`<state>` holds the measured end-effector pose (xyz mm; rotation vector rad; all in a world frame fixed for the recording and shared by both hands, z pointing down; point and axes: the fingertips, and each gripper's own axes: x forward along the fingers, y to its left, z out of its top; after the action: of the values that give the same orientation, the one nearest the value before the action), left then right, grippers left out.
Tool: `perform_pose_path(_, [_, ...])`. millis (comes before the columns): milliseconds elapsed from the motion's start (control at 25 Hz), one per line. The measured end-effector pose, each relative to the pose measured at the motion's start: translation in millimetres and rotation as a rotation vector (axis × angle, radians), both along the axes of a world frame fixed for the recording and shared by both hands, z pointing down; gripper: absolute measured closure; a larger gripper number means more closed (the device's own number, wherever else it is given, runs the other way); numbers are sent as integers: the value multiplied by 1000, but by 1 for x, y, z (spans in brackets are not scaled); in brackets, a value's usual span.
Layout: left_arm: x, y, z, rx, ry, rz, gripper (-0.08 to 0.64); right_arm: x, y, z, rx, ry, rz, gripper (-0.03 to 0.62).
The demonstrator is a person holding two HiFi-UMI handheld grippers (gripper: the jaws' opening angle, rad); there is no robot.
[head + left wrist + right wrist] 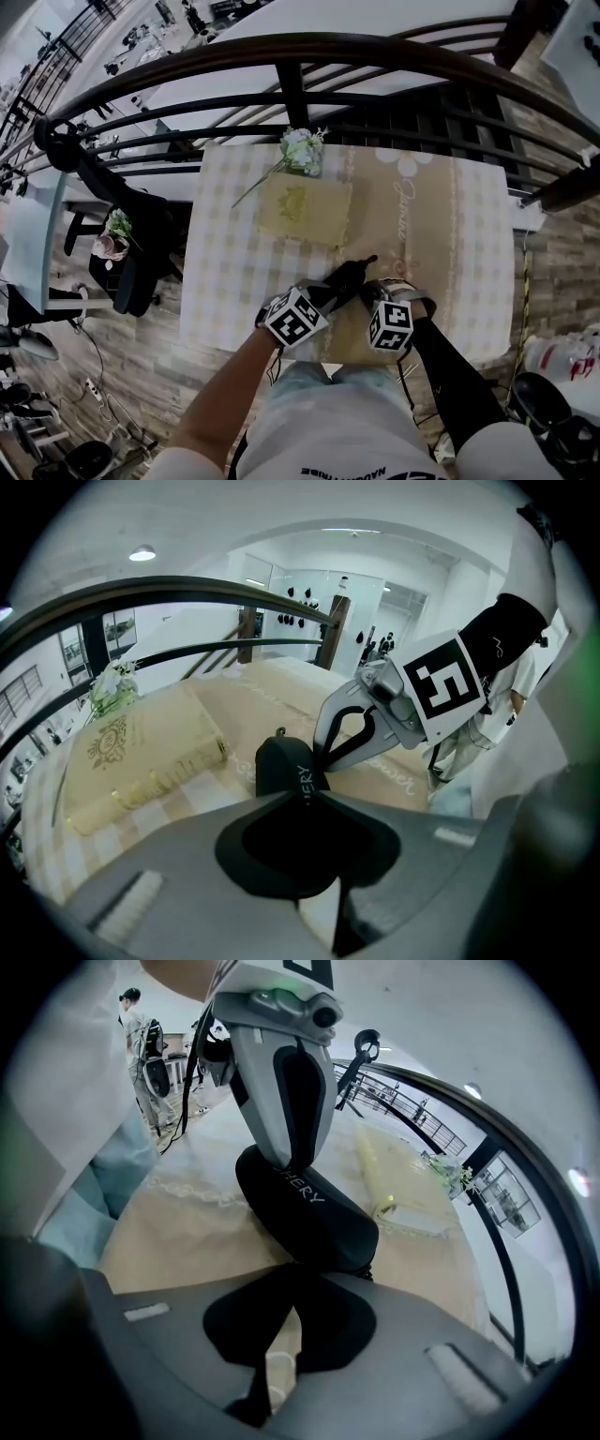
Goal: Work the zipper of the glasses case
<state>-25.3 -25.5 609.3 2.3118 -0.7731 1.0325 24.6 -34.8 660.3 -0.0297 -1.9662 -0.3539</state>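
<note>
Left gripper [307,801]: your jaws clamp one end of the black glasses case [305,1208], which is held tilted over the table's [230,281] near edge, mid-width. Right gripper [289,1277]: jaws pressed together at the case's opposite end; anything pinched is too small to tell. Cream box [305,211] lies toward the far edge.

A white cube printed with black square markers is carried on the left gripper [333,291] and on the right gripper [368,287]. Both gripper bodies are moulded in grey, with black inner faces. A black sleeve [448,375] is worn on the right arm, along with a white top [337,441] with black lettering and a pale blue garment [314,377].
</note>
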Motion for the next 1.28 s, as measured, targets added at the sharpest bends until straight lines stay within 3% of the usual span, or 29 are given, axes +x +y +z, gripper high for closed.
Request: perform_pose_path(1280, [0,0,0,4,14,41,508,-18,33,0,-50,-25,74,563])
